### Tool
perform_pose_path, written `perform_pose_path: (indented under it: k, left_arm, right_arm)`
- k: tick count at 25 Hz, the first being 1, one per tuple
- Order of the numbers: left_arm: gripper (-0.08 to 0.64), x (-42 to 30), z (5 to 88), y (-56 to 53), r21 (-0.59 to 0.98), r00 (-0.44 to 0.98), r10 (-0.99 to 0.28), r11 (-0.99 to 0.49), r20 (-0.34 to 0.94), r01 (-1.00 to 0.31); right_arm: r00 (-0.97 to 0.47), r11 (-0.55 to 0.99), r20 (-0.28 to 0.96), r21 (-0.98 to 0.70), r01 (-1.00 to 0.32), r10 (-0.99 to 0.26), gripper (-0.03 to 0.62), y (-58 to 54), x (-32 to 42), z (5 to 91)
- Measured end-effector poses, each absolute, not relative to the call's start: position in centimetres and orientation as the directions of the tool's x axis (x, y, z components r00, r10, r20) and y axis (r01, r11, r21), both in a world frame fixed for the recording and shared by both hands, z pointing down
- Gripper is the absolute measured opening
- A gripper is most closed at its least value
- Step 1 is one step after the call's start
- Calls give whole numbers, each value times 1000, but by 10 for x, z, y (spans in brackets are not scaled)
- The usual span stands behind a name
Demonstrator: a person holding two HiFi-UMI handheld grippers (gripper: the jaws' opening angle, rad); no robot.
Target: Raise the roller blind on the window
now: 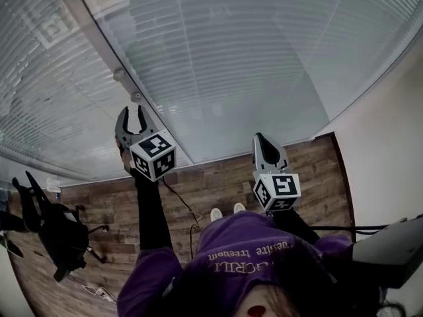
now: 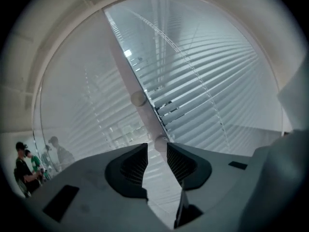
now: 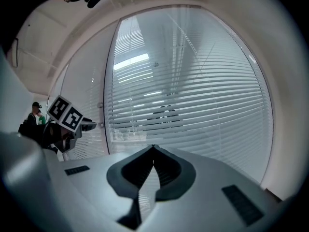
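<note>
A slatted blind (image 1: 231,58) hangs lowered behind the glass panes ahead of me, also in the left gripper view as the blind (image 2: 207,81) and in the right gripper view as the blind (image 3: 193,91). Two round knobs sit on the post between panes, the upper knob (image 2: 138,98) and the lower knob (image 2: 161,141). My left gripper (image 1: 131,114) is raised and open, and in its own view the left gripper (image 2: 157,146) has the lower knob just beyond its jaw tips. Contact cannot be told. My right gripper (image 1: 259,137) is shut and empty, held lower; its tips meet in the right gripper (image 3: 154,146) view.
A black chair-like frame (image 1: 53,233) stands on the wood floor at my left. A cable (image 1: 188,210) runs across the floor near my feet. A dark object (image 1: 390,246) juts in at right, beside a pale wall (image 1: 390,144). People (image 2: 24,166) stand at far left.
</note>
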State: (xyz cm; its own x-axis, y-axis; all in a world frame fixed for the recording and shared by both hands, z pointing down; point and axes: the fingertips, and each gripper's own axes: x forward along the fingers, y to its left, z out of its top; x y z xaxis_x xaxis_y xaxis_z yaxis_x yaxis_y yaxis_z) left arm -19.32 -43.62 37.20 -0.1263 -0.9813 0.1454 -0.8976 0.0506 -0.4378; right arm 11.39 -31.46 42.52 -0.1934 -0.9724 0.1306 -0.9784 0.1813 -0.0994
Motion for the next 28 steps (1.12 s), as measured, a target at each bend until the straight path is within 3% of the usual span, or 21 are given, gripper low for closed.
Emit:
perform_pose_path:
  k: [4, 7, 8, 10, 28]
  left_arm:
    - [124, -176, 373, -407, -236, -20, -990, -15, 142, -972]
    - [123, -156, 387, -383, 2, 101, -984, -102, 145, -995]
    - [110, -150, 394, -374, 84, 131, -980, -120, 147, -989]
    - [2, -140, 409, -357, 180, 158, -976, -130, 149, -975]
    - [2, -88, 458, -311, 92, 231, -931, -213, 284, -973]
  right_arm:
    - [-202, 194, 104, -91, -977, -974, -2, -319, 111, 414]
    - [-219, 212, 82, -85, -974, -972, -2, -320, 107, 406]
    - [-222, 215, 80, -88, -973, -972, -2, -320, 105, 404]
    - [-227, 220, 74, -95, -971, -971, -2, -319, 104, 401]
    - [-248, 244, 82, -56, -968, -965, -2, -315, 101, 401]
